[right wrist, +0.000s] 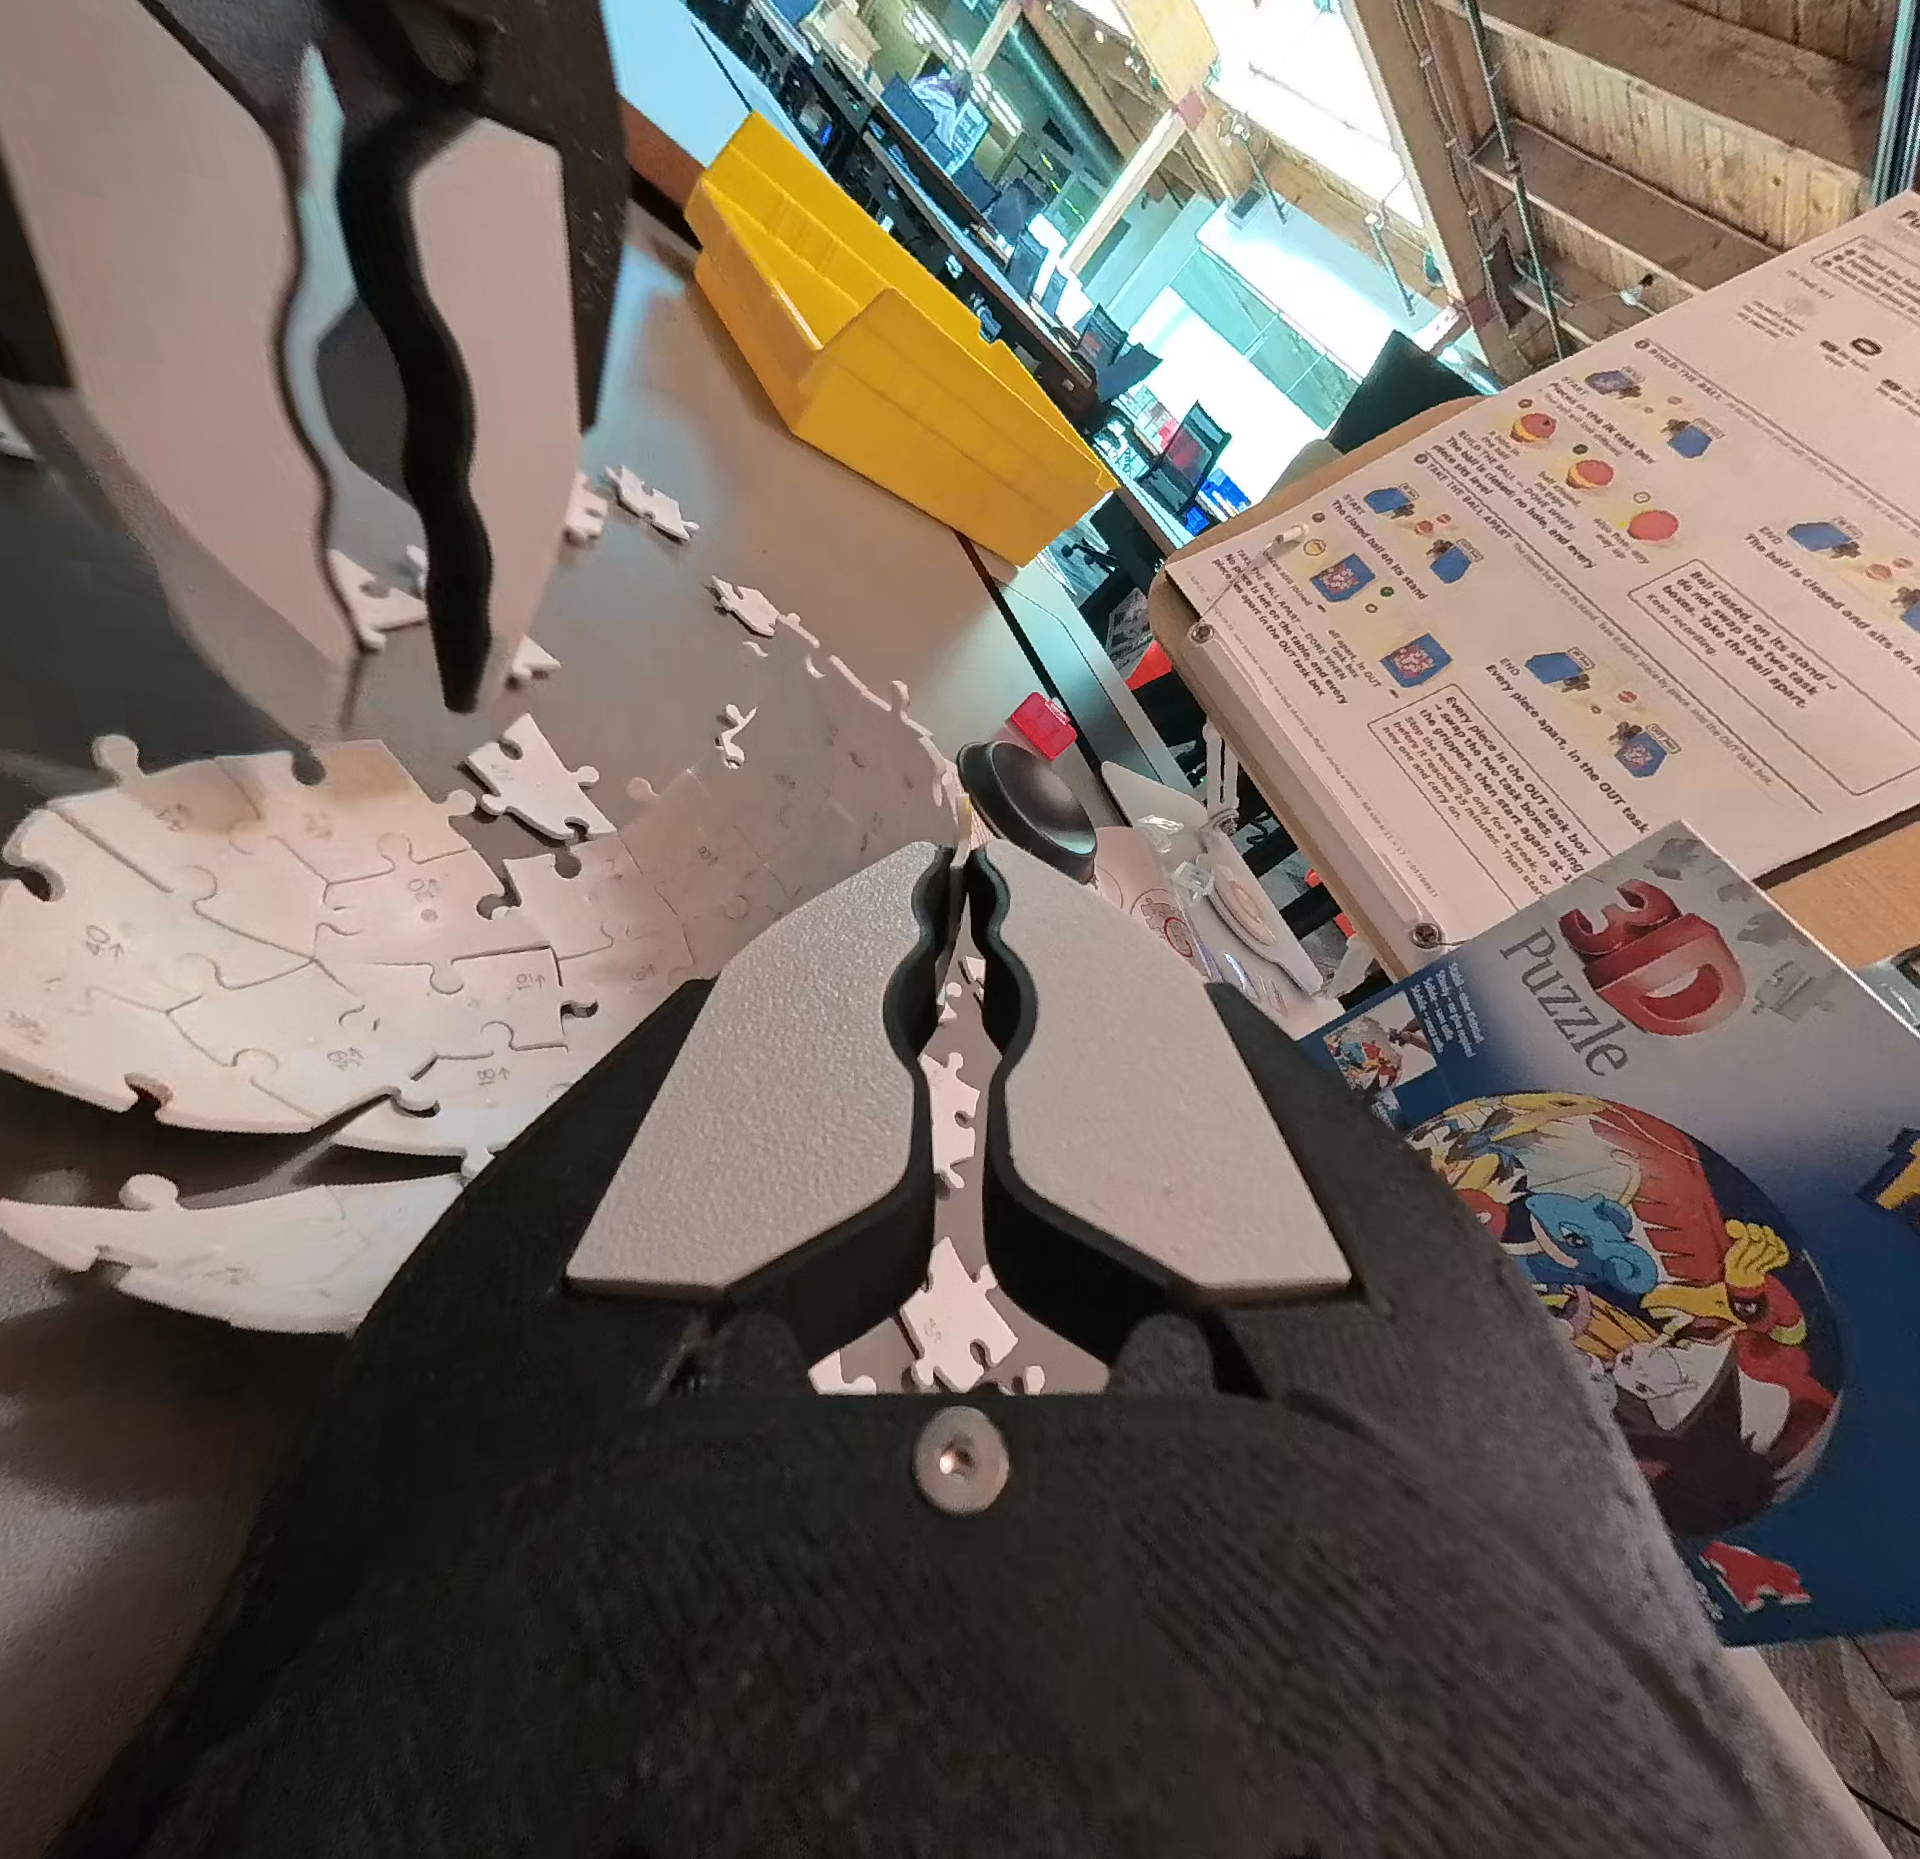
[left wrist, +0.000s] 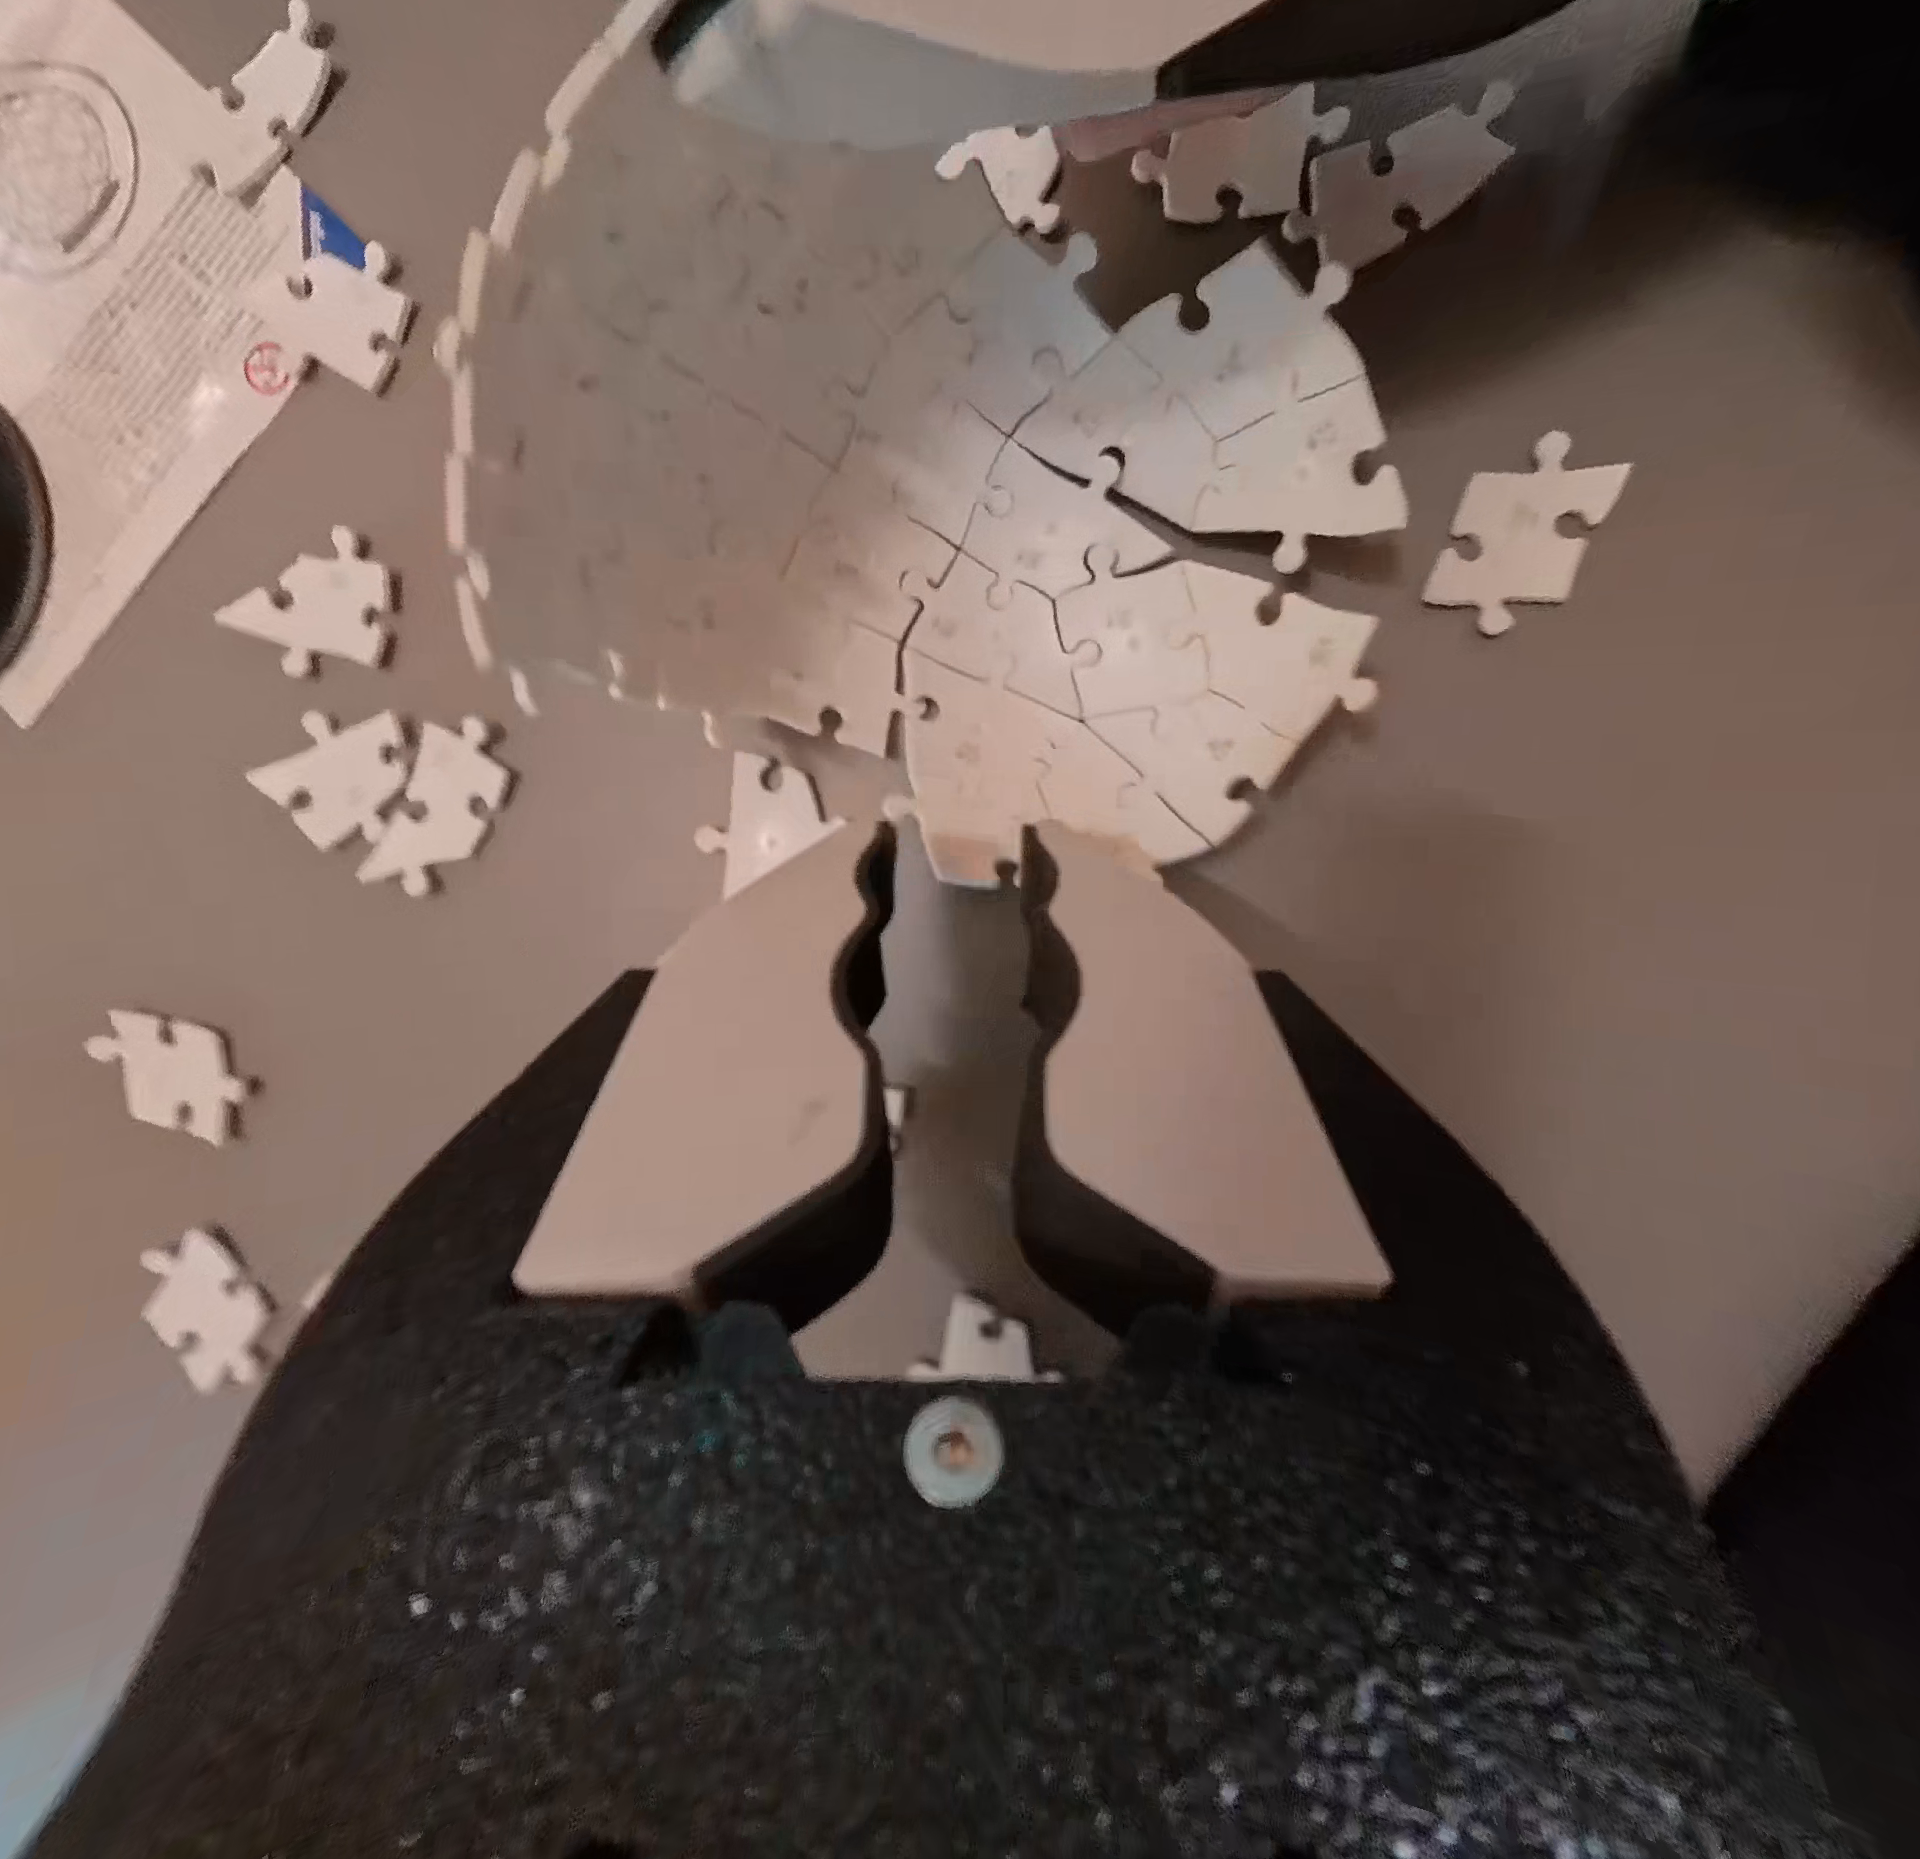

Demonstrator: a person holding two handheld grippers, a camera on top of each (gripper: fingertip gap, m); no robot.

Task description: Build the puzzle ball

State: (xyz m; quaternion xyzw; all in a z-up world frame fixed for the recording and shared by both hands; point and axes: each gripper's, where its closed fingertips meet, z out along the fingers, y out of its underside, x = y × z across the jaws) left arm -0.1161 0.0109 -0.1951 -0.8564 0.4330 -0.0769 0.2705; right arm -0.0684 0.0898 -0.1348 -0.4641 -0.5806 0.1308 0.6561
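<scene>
Black textured gripper housing fills the lower part of both wrist views. Left of the left gripper [left wrist: 961, 853], loose white puzzle pieces [left wrist: 353, 791] lie scattered on the grey table [left wrist: 1558, 978], with a printed sheet [left wrist: 135, 355] at the far left edge. Its fingers are parted by a narrow gap, tips at the near rim of the half-built puzzle ball [left wrist: 935, 521], a curved white shell lying hollow side up; whether they pinch that rim I cannot tell. One more loose piece [left wrist: 1522, 531] lies just right of the shell.

In the right wrist view the shell [right wrist: 312, 957] sits at left under the left gripper [right wrist: 405, 687], which points down at it. The right gripper [right wrist: 961, 859] has its tips nearly touching, gripping nothing. Behind stand yellow bins [right wrist: 894, 355]; at right are an instruction board [right wrist: 1558, 583] and the puzzle box [right wrist: 1662, 1238].
</scene>
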